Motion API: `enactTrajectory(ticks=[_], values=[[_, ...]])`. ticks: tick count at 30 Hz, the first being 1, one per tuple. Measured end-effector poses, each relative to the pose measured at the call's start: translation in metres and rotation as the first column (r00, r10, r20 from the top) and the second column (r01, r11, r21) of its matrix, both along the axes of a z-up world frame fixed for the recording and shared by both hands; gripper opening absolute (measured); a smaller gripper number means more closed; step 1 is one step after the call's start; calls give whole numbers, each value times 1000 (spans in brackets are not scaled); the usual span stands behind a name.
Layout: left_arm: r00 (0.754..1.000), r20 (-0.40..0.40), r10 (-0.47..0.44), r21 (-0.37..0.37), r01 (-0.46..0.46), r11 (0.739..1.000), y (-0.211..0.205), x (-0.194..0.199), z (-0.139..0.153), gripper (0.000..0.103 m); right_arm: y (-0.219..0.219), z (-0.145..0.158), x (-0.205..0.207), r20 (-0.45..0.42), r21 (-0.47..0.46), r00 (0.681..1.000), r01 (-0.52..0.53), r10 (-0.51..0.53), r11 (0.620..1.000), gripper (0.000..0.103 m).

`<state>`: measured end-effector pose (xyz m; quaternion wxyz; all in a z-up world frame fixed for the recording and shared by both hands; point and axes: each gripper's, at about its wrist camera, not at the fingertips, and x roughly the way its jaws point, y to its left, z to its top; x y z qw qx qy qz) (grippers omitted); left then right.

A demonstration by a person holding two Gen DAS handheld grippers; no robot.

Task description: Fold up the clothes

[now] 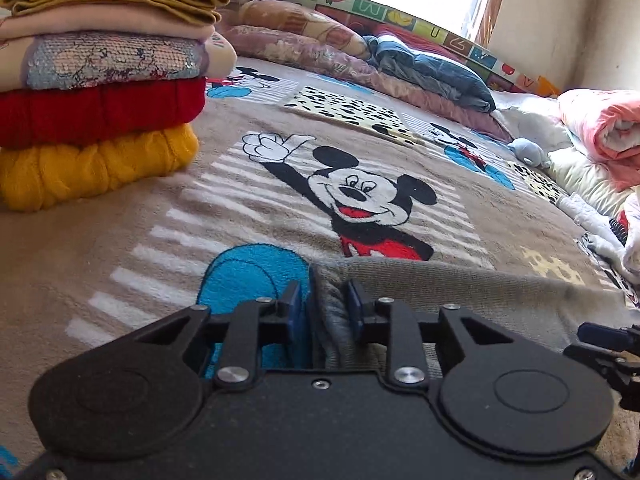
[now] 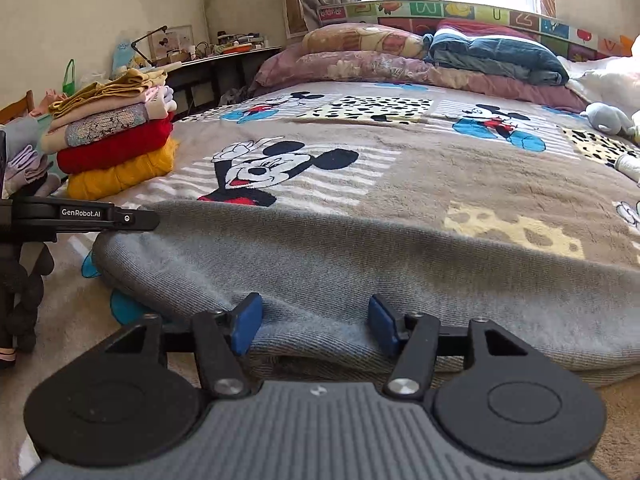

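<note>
A grey knit garment (image 2: 340, 256) lies folded flat on the near part of the cartoon-mouse bedspread (image 2: 420, 168). My left gripper (image 1: 326, 304) is shut on the garment's (image 1: 440, 284) thick left edge, with the grey cloth pinched between its blue pads. Seen from the right wrist, the left gripper (image 2: 120, 218) sits at the garment's left corner. My right gripper (image 2: 316, 320) stands open, its blue pads wide apart on either side of the garment's near folded edge. Part of the right gripper (image 1: 608, 344) shows at the far right of the left wrist view.
A stack of folded clothes (image 1: 100, 80) (image 2: 116, 144) stands at the bed's left side. Pillows (image 2: 360, 60) and a blue blanket (image 2: 500, 56) line the far end. A rolled pink quilt (image 1: 600, 128) and a grey plush toy (image 2: 608, 118) lie at the right. A cluttered desk (image 2: 224, 52) stands behind the stack.
</note>
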<state>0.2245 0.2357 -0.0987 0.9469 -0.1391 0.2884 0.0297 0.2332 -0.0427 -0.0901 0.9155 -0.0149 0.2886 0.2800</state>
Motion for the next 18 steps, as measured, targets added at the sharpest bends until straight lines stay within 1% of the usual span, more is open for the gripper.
enactTrajectory(ticks=[2, 3, 4, 5, 6, 8, 10, 12, 14, 17, 18], values=[[1000, 7, 0, 0, 0, 1000, 3, -4, 4, 47, -6, 10, -10, 39, 34, 999, 0, -1, 999, 58], [1000, 18, 4, 5, -4, 1000, 4, -8, 7, 49, -11, 15, -14, 52, 49, 999, 9, -11, 999, 58], [999, 51, 8, 13, -9, 1000, 3, -13, 13, 50, -17, 19, -18, 62, 64, 998, 21, -25, 998, 58], [996, 85, 12, 22, -14, 1000, 2, -18, 19, 48, -23, 24, -21, 72, 78, 997, 34, -39, 996, 58], [993, 119, 15, 30, -19, 999, 1, -23, 25, 48, -32, 28, -22, 58, 115, 996, 55, -62, 992, 58], [986, 152, -70, 45, 64, 997, -8, -29, 32, 48, -53, 31, -20, 27, 190, 993, 110, -117, 976, 58], [970, 183, -157, 62, 148, 987, -18, -34, 39, 48, -64, 32, -17, 21, 205, 991, 127, -134, 970, 58], [961, 144, -237, 101, 224, 969, -31, -32, 34, 48, -64, 30, -15, 8, 209, 994, 106, -110, 972, 57], [948, 98, -302, 130, 289, 948, -42, -30, 28, 48, -56, 26, -15, 4, 185, 997, 73, -76, 980, 57], [955, 31, -294, 150, 286, 946, -44, -23, 16, 48, -32, 17, -17, 6, 123, 1000, 16, -17, 992, 56], [957, 9, -290, 156, 285, 946, -44, -21, 12, 48, -24, 10, -13, -14, 86, 1000, 8, -7, 996, 56]])
